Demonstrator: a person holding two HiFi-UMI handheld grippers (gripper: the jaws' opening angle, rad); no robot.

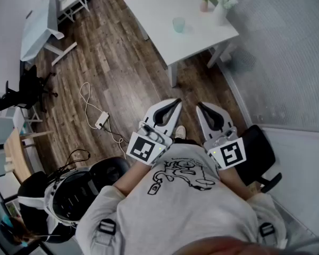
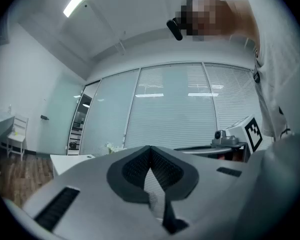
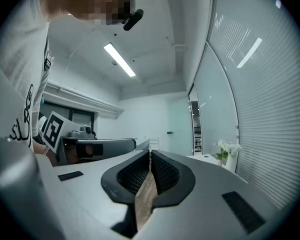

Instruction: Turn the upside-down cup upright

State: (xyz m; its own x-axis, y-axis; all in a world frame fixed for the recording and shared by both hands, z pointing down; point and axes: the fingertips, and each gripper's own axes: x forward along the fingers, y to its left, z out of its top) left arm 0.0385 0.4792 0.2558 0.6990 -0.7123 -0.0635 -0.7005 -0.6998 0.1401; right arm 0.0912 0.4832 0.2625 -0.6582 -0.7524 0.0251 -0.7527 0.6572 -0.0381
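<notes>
Far ahead on the square white table, well apart from both grippers, stands the cup, a single small cylinder of pale teal, see-through material; at this range I cannot tell whether its mouth faces up or down. Near the table's far corner are two vases, a little pink one and a white one holding white flowers. Close to the person's chest, above the brown wood-plank floor, the left gripper and the right gripper sit side by side. Each is a smooth white shell with black ribbed pads and carries one black-and-white marker cube, two in all. Each gripper view shows its own jaws pressed together at the tips with nothing pinched between them. The person wears a soft grey T-shirt with a black line drawing. One thin white cable lies looped on the planks.
</notes>
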